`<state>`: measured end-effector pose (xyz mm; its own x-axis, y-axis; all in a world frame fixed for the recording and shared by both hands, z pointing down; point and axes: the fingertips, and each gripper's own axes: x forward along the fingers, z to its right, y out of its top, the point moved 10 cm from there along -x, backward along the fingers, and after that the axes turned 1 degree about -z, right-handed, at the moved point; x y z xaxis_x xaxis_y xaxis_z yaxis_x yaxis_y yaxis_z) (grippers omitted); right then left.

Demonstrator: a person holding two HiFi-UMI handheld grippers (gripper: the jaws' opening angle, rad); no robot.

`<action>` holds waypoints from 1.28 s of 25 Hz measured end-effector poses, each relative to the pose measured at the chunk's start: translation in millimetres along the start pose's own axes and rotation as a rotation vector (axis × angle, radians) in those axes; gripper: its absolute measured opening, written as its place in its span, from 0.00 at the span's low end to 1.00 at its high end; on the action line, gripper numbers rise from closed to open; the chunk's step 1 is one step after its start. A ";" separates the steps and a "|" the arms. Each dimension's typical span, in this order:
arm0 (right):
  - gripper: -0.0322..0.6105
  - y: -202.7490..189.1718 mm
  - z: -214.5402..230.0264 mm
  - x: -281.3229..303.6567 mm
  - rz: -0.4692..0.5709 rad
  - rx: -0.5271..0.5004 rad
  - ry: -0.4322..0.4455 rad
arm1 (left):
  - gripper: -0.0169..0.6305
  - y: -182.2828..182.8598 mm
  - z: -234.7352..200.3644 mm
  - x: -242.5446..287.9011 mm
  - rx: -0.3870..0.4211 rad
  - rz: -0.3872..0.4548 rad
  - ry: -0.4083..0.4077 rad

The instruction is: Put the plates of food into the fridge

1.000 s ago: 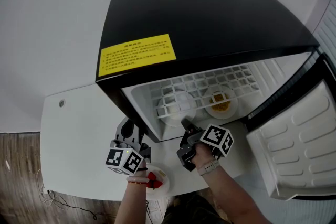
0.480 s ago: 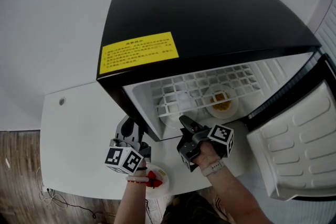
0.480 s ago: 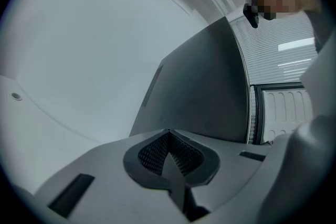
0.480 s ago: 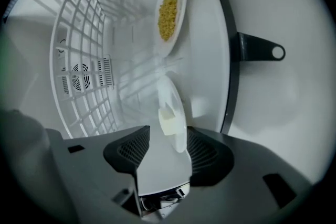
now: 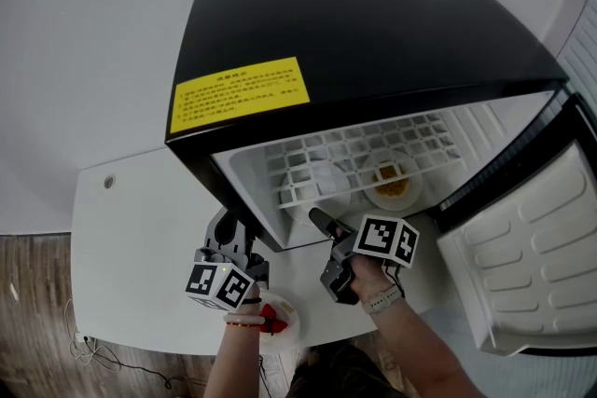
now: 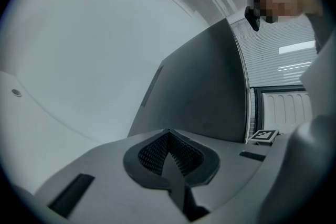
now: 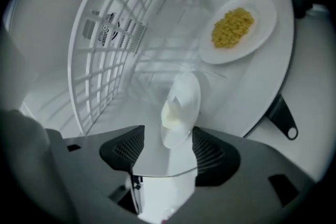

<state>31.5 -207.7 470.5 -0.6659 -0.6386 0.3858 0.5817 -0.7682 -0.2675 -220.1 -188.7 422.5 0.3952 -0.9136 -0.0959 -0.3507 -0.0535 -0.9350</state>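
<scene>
Right gripper view: right gripper [image 7: 168, 150] is standing w/ its fingers [image 7: 122, 150] spread wide, having just been opening. The near rim of the pale-food plate [image 7: 179, 105] is sitting btwn them, w/ neither pad pressing on it. This plate is resting inside the fridge [image 5: 373, 23], below the wire shelf [image 7: 73, 57], and the rest of it is reaching fwd past the fingertips. The yellow-food plate [image 7: 239, 26] is lying farther in beyond the fingertips & off to their right in this view, apart from the first plate and also inside the fridge. Head view: left gripper [image 5: 224, 226] is hovering outside the fridge at its front left corner, by the black side panel. Left gripper view is showing its fingers [image 6: 152, 152] pressed together w/ nothing btwn them, facing that black side and the pale wall. A third plate, the red-food plate [image 5: 280, 320], is sitting on the white table [image 5: 131, 228], behind the left gripper's fingers and under the person's wrist. The fridge door [image 5: 522, 266] is hanging open, off to the right of the right gripper's fingers.
</scene>
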 end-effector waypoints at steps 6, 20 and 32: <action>0.46 -1.0 -7.1 3.0 -0.114 -0.352 -0.121 | 0.04 3.0 2.9 -1.5 -0.017 0.005 0.011; 0.47 1.9 -9.4 -8.5 -0.206 -0.780 -0.391 | 0.04 1.5 3.6 -6.5 -0.019 0.017 0.009; 0.46 -4.9 -27.9 -40.9 0.041 -0.944 -0.203 | 0.04 10.6 12.2 -19.0 -0.003 0.017 0.018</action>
<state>42.7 -179.0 431.4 -0.5086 -0.7135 0.4819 -0.0716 -0.5227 -0.8495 -220.9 -166.9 410.2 0.3739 -0.9214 -0.1060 -0.3601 -0.0389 -0.9321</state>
